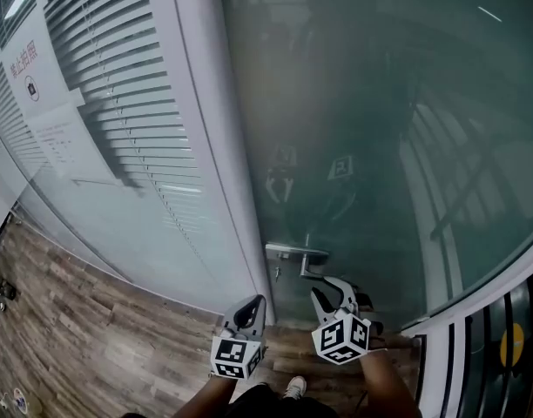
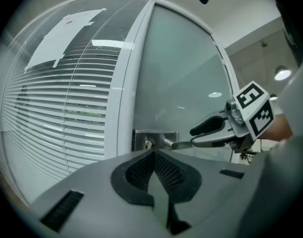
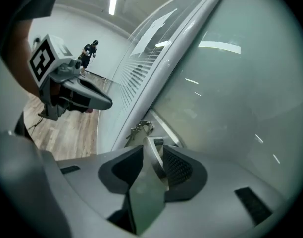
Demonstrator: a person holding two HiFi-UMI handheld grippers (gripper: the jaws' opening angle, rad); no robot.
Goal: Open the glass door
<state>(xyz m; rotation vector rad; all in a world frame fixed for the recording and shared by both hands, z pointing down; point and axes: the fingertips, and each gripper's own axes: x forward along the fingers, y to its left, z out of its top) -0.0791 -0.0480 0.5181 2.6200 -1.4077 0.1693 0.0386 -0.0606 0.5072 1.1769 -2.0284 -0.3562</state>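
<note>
A: Two grippers sit low in the head view, both close to the glass door [image 1: 354,103]. Where is the handle?

B: The metal lever handle [image 1: 294,252] sits at the door's left edge, just beside the white frame post [image 1: 219,146]. It juts out toward the person, and a key [image 1: 276,274] hangs in the lock under its plate.

A: And the right gripper [image 2: 193,137]?

B: Its jaws stand partly apart, with the free end of the lever between them. In its own view a dark gap shows between the lever and the left pad, so the lever is not clamped.

A: The left gripper [image 1: 258,303]?

B: Its jaws are closed tip to tip with nothing between them. It hovers to the left of the handle, in front of the post, apart from the lever and from the other gripper.

A: How much room is there around them?

B: To the left, wooden floor [image 1: 84,320] lies open along the glass wall with the blinds [image 1: 136,85]. The right is tighter, because a dark barred panel [image 1: 502,338] with a white border stands close by the right forearm. On the near side the person's shoe [image 1: 293,388] shows just below the grippers.

A: And the door's edge?

B: It runs along the post from top to bottom. I cannot tell whether any gap lies between them. Paper notices [image 1: 40,85] are taped to the glass at the far left, well away from the grippers.
</note>
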